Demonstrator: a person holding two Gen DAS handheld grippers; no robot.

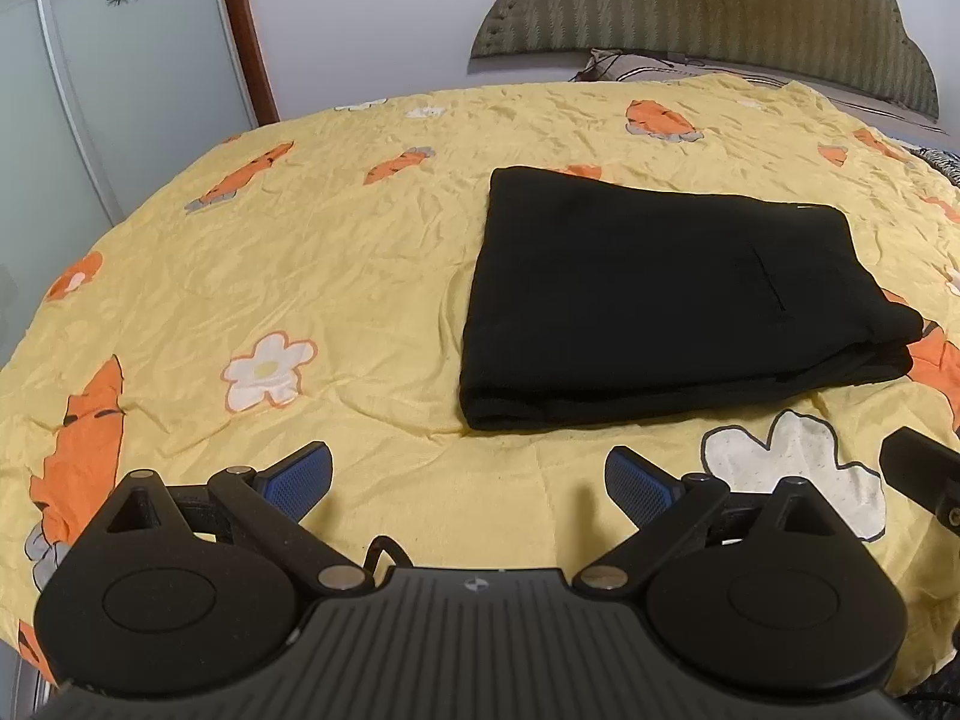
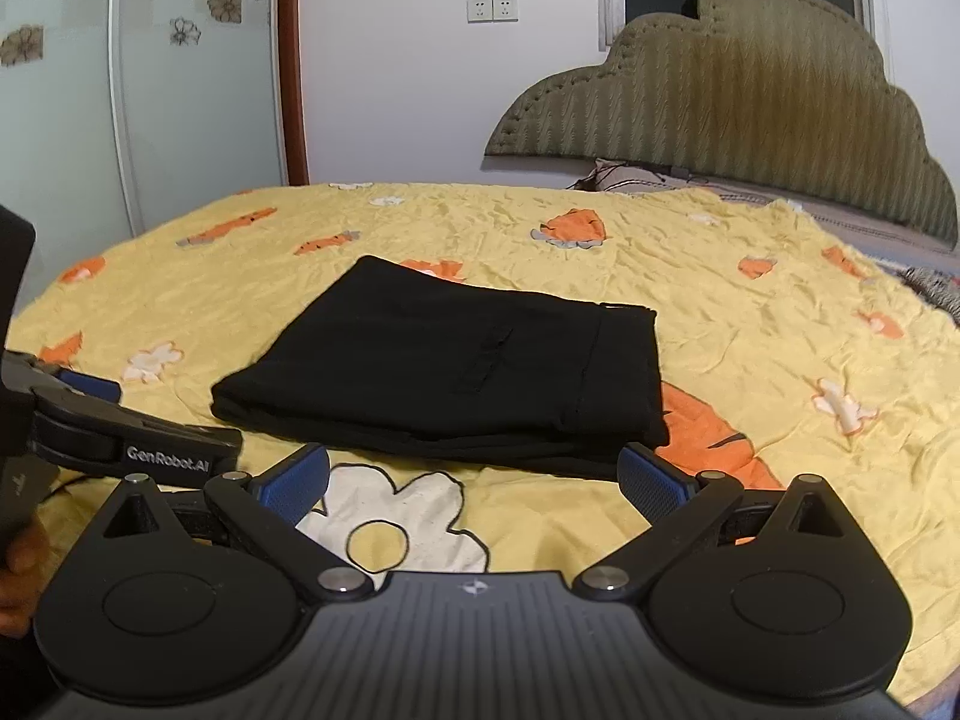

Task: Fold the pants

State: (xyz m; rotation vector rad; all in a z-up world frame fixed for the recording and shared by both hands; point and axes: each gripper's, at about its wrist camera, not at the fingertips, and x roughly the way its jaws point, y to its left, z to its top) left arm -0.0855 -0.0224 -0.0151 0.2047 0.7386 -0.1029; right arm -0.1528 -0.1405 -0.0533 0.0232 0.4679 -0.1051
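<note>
The black pants [image 1: 672, 294] lie folded in a flat, stacked rectangle on the yellow bedspread [image 1: 312, 252]. They also show in the right wrist view [image 2: 456, 372]. My left gripper [image 1: 468, 480] is open and empty, just short of the pants' near left corner. My right gripper [image 2: 474, 480] is open and empty, right in front of the pants' near edge. The left gripper shows at the left of the right wrist view [image 2: 108, 420]. The right gripper's tip shows at the right edge of the left wrist view [image 1: 918, 468].
The yellow bedspread [image 2: 750, 300] has carrot and flower prints. An olive padded headboard [image 2: 750, 108] and a pillow [image 1: 660, 66] are at the far right. A wardrobe with glass doors [image 1: 120, 60] stands at the left.
</note>
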